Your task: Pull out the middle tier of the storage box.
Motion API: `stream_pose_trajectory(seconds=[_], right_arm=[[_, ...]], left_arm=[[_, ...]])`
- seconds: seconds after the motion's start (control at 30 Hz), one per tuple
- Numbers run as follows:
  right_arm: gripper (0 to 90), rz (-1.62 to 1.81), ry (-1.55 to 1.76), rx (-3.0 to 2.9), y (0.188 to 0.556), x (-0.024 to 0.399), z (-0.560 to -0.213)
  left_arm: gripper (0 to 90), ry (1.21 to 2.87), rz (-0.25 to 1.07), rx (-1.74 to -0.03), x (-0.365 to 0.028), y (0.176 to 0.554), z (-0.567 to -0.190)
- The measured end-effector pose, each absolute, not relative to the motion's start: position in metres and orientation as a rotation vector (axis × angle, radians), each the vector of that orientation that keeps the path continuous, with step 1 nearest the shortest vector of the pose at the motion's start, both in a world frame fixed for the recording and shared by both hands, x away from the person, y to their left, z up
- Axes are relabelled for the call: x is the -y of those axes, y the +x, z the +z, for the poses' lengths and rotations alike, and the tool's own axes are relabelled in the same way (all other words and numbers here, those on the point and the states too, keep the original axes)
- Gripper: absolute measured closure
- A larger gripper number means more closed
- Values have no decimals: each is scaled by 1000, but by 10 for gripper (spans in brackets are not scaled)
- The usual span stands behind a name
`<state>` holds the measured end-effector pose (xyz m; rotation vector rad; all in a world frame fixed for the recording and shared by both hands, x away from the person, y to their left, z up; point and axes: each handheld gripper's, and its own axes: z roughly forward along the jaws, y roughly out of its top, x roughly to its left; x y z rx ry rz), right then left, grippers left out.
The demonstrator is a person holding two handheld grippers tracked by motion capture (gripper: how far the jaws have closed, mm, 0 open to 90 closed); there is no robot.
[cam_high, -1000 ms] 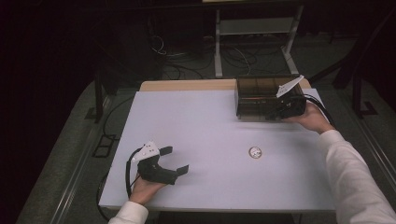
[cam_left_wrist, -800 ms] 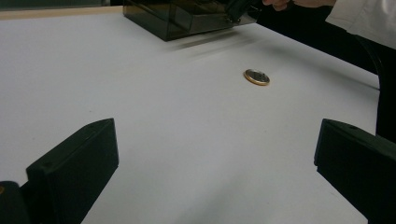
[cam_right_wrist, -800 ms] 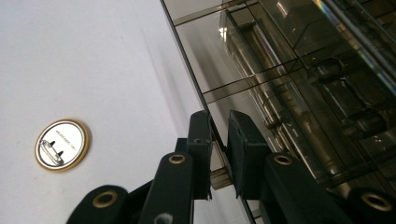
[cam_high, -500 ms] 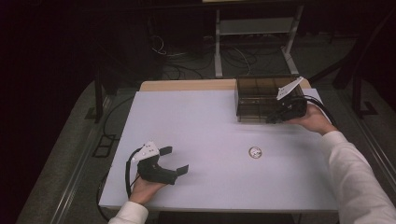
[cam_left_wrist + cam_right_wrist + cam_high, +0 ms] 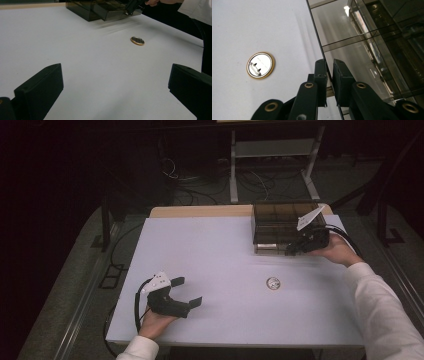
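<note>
A smoky dark plastic box [image 5: 277, 220] with compartments stands at the table's back right. My right gripper [image 5: 290, 251] is at its front lower edge. In the right gripper view the jaws [image 5: 329, 62] are pinched on a thin smoky panel [image 5: 324, 53] of the box [image 5: 367, 37]. A round pin badge [image 5: 273, 283] lies back-up on the white table, in front of the box; its gold rim and clasp show clearly [image 5: 260, 65]. My left gripper [image 5: 189, 291] rests near the front left, open, with nothing between its jaws [image 5: 116, 75]. It faces the badge [image 5: 137, 40] and the box [image 5: 85, 10].
The white tabletop [image 5: 210, 255] has a wooden strip [image 5: 200, 211] along its far edge. Behind the table, a metal stand [image 5: 272, 155] and cables [image 5: 175, 175] lie on the dark floor. A person's white sleeve [image 5: 385, 310] crosses the table's right front.
</note>
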<state>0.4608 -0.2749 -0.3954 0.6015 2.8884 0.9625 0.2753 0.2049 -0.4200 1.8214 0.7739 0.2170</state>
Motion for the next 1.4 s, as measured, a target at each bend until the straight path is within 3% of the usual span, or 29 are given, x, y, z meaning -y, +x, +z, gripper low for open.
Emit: stream_pose_trajectory(seconds=[0.47,0.7,1.4], right_arm=[[799,960,589,-2911,457,274,-397],[734,983,595,-2897,455,268,-394],[674,1008,576,-2872,441,250,-374]], left_arm=[[0,1823,216,-776,-205,276,-420],[0,1822,215,-773,-205,275,-420],[0,1816,214,-769,-205,274,-419]])
